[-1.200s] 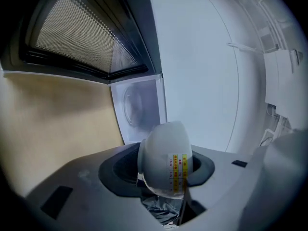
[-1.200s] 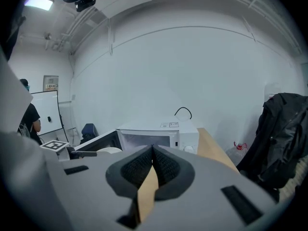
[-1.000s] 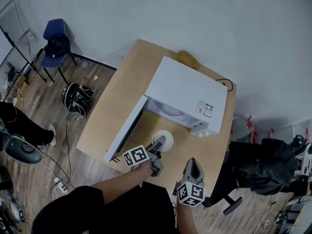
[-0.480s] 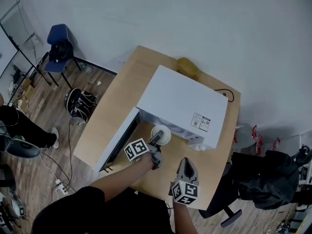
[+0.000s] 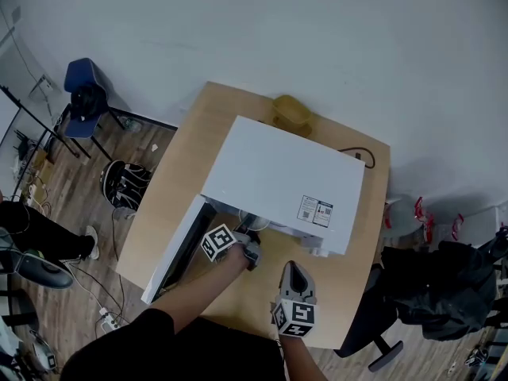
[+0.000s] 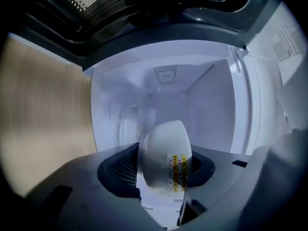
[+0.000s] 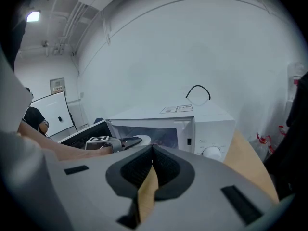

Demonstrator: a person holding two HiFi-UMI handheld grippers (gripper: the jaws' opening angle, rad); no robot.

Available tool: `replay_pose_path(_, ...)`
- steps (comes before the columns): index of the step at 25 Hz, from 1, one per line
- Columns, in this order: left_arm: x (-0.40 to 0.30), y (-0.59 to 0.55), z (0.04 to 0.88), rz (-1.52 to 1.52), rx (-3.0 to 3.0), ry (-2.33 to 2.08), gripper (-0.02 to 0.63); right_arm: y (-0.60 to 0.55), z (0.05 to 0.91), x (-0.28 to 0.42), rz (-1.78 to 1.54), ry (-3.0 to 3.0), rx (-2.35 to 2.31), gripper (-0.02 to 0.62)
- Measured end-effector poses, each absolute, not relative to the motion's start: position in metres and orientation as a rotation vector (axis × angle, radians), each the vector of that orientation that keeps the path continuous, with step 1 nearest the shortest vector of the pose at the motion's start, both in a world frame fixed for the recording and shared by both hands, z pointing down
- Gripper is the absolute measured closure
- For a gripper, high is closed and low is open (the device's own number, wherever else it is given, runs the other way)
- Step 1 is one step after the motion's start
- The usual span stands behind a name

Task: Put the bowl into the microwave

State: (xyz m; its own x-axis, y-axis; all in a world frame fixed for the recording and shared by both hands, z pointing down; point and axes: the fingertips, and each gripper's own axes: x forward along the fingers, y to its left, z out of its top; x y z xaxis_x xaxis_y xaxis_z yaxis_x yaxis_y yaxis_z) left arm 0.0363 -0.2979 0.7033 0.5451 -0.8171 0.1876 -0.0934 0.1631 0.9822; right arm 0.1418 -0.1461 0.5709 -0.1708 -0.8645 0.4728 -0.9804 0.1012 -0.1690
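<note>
Left gripper (image 6: 161, 171) clamped on the white bowl (image 6: 161, 148). Bowl is tilted, right at the mouth of the open microwave (image 5: 286, 173), door (image 5: 170, 254) swung wide. Right gripper (image 7: 152, 151) has jaws together, empty, above the table (image 5: 357, 252) in front of the microwave.

Microwave (image 5: 286, 177) white; bowl (image 6: 161, 150) white, yellow-red sticker; table (image 5: 353, 252) pale wood; floor (image 5: 71, 189) brown planks; chair (image 5: 79, 78) blue; left gripper (image 5: 251, 236), right gripper (image 5: 292, 268) grey, black pads, black-white square markers; cable (image 7: 198, 86) black; sleeve (image 5: 143, 344) black; wall (image 5: 317, 38) white
</note>
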Motion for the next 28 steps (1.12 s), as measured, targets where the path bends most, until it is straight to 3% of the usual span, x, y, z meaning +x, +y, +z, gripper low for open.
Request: replay_pose_path(28,0.053,-0.385,0.737,-0.486,1.253,-1.02,0.402,-0.119,0.612,0.158,0.703,-2.063,1.778,0.535)
